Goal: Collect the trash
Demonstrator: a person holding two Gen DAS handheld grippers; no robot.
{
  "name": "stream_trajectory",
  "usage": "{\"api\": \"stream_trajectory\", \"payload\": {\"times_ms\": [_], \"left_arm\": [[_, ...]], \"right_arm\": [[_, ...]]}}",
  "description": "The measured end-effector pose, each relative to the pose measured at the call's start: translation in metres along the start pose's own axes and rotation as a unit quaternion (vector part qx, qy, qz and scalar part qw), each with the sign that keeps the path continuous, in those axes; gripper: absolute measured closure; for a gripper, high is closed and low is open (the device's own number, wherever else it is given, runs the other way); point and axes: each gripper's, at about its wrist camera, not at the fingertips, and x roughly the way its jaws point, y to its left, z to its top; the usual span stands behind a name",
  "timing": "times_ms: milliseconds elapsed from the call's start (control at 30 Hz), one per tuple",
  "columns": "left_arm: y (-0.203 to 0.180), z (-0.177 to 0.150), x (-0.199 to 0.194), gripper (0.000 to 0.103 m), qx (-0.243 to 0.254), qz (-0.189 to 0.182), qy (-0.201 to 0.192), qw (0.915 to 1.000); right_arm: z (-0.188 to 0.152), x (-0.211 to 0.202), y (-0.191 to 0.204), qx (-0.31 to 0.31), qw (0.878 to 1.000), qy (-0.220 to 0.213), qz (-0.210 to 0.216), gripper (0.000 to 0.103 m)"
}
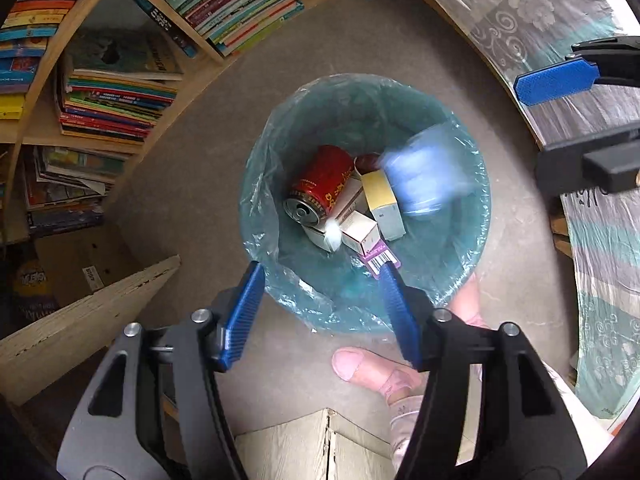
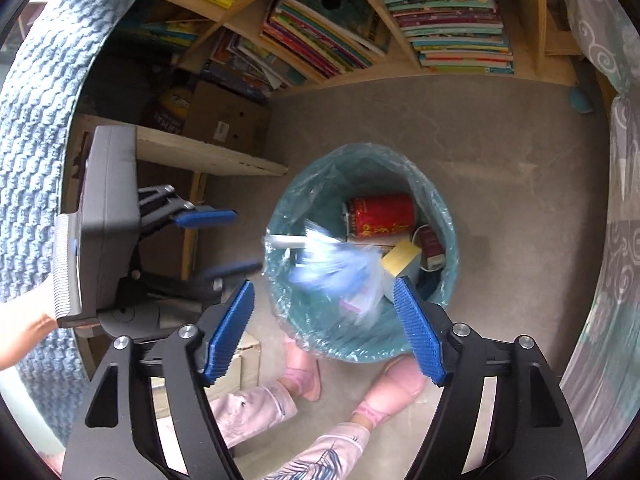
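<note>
**Inspector A:** Surroundings are recorded first. A teal bin (image 1: 464, 184) lined with a clear bag (image 1: 260, 200) is seen on the grey floor (image 1: 208, 152). A wooden bookshelf (image 1: 60, 40) stacked with books (image 1: 112, 100) is noted beyond it, a cardboard box (image 1: 76, 256) beside a pale board (image 1: 92, 312), and a patterned cloth (image 1: 540, 28) draped to one side. The person's feet in pink slippers (image 2: 400, 376) are placed just beside the bin.

**Inspector B:** And the grippers?

**Inspector A:** The left gripper (image 1: 320, 312) is held above the near rim, blue pads spread apart, nothing between them. The right gripper (image 2: 324, 328) is likewise spread wide and empty.

**Inspector B:** Location of the trash?

**Inspector A:** A blurred blue-and-white plastic item (image 2: 336, 268) is caught over the bin mouth, free of both grippers. Inside the bin a red can (image 1: 320, 184), a yellow-faced box (image 1: 382, 204), a white carton (image 1: 360, 234) and a purple barcoded pack (image 1: 380, 258) are logged. Parts of these are hidden by the blurred item.

**Inspector B:** Differences between views?

**Inspector A:** From the right wrist, the left gripper is seen side-on with a blue knitted sleeve (image 2: 36, 140) behind it; a small red pack (image 2: 430, 246) is clearer there. From the left wrist, one blue pad of the right gripper (image 1: 556, 84) is shown against the cloth.
</note>
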Motion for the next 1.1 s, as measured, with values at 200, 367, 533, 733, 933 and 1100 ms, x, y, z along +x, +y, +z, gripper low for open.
{"api": "stream_trajectory", "payload": {"times_ms": [200,367,533,733,933,1100], "left_arm": [[0.005,-0.005,-0.005,0.047,-0.002,0.000,-0.002,1.0000],[0.007,-0.010,-0.010,0.041,0.001,0.005,-0.009,0.9999],[0.006,-0.014,-0.023,0.036,-0.013,0.005,-0.017,0.9998],[-0.001,-0.023,-0.053,0.014,-0.027,0.016,-0.051,0.9982],[-0.005,-0.032,-0.103,0.007,-0.038,0.028,-0.074,0.9962],[0.001,-0.041,-0.156,0.007,-0.059,0.027,-0.090,0.9938]], "right_arm": [[0.001,-0.013,-0.003,0.003,1.000,-0.009,0.002,0.029],[0.000,-0.020,0.001,-0.005,1.000,-0.008,-0.004,0.029],[-0.008,-0.029,0.014,-0.011,1.000,-0.002,-0.006,0.029],[-0.025,-0.045,0.036,-0.017,1.000,0.003,-0.019,0.027],[-0.039,-0.091,0.067,-0.022,0.999,-0.015,-0.031,0.027],[-0.041,-0.141,0.100,-0.047,0.996,-0.039,-0.058,0.015]]}}
